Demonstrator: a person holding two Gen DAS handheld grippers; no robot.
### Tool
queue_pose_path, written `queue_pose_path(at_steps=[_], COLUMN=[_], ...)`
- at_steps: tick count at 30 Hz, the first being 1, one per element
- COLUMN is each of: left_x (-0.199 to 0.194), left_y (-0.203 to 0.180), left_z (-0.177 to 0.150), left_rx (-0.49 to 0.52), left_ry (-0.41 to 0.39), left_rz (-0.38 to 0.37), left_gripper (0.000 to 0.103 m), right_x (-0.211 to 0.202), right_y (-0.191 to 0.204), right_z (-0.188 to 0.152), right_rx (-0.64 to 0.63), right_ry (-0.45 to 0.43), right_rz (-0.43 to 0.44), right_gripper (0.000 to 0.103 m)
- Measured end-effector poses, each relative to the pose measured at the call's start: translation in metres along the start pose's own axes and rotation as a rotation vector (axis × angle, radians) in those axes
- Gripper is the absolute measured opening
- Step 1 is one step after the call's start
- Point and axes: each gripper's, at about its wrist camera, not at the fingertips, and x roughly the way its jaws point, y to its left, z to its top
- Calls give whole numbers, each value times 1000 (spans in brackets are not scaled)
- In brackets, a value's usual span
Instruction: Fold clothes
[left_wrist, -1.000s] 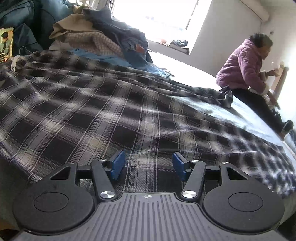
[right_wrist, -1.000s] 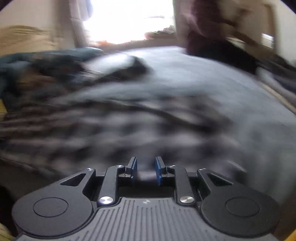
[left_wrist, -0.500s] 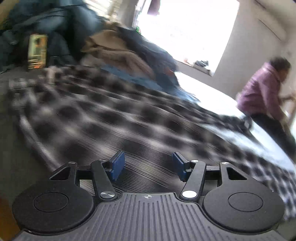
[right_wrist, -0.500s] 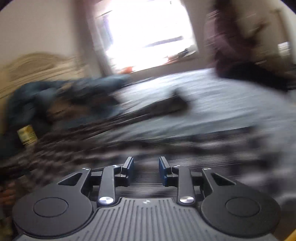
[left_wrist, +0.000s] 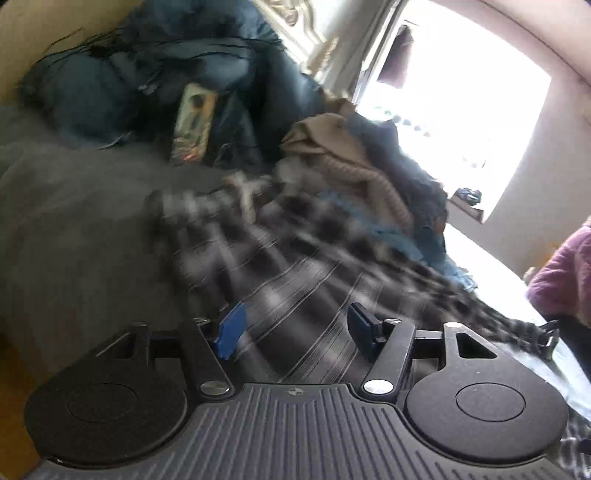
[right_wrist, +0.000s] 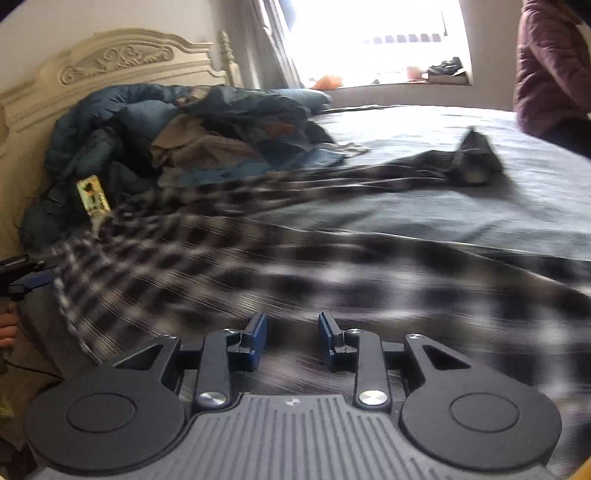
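Two grippers are being held over a plaid shirt (right_wrist: 332, 266) that is lying spread across a grey bedsheet (right_wrist: 480, 184), its soft woven check smeared by motion blur. The left gripper (left_wrist: 293, 330) is being opened, its blue pads (left_wrist: 231, 330) standing wide apart with nothing pinched between them. The right gripper (right_wrist: 292, 338) is being held with a narrower gap, and no cloth is being clamped. A heap of clothes (right_wrist: 207, 144), tan knit and dark denim, is piled against a quilted navy duvet (right_wrist: 99, 122) below a carved cream headboard (right_wrist: 110, 62). A person in a purple padded jacket (right_wrist: 546, 66) is cut off at the frame edge.
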Motion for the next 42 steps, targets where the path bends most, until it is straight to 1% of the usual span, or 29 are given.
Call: queue_pose_path(at_steps=[2,3,4,5,6,8,9,11,12,13,15,17,20,22,23,25,27,31,34,36,37,40,42], left_x=[16,24,32,37,37,31,29,26,25,27,36,52,83,103,114,133,153,185,200,208,211,212,211], left_y=[3,6,13,20,26,36,32,23,17,6,-23,-63,-127,-165,-185,-220,-252,-296,-312,-318,-322,-327,-330], left_z=[3,4,5,5,6,11,16,26,32,40,50,56,53,43,36,22,8,-19,-38,-47,-52,-62,-68], left_rx=[2,-2,-12,-18,-24,-43,-31,-6,10,30,81,176,325,415,467,566,643,739,779,799,815,875,919], left_ry=[7,14,28,40,42,36,25,2,-12,-24,-15,9,103,159,188,227,254,277,279,279,275,242,211], left_rz=[23,48,91,133,145,132,127,116,101,62,-26,-103,-209,-271,-288,-307,-336,-366,-369,-362,-356,-347,-345], left_gripper=[62,62,61,60,60,60,60,61,61,62,62,63,63,63,63,63,63,62,57,54,50,44,41], right_x=[13,20,25,25,25,18,11,-1,-4,-7,-8,-2,9,14,16,20,27,59,94,115,129,162,179], right_y=[5,7,8,3,-3,-15,-21,-32,-35,-38,-42,-47,-57,-74,-84,-109,-135,-185,-228,-248,-255,-272,-283], right_z=[-2,-3,-4,-7,-9,-10,-8,4,13,22,42,60,82,95,102,121,143,184,206,215,221,232,237], right_rx=[10,15,21,36,50,80,93,98,96,93,87,76,62,87,101,126,140,174,304,350,353,357,376], right_ry=[19,28,40,58,77,91,89,75,56,37,1,-24,-40,-36,-34,-36,-40,-32,-20,-25,-15,-3,8], right_rz=[32,48,57,35,14,-24,-42,-88,-93,-98,-103,-112,-139,-179,-201,-245,-280,-319,-294,-289,-292,-300,-306], right_gripper=[33,33,32,32,32,32,32,37,37,37,37,37,37,37,37,37,39,50,52,52,52,52,49])
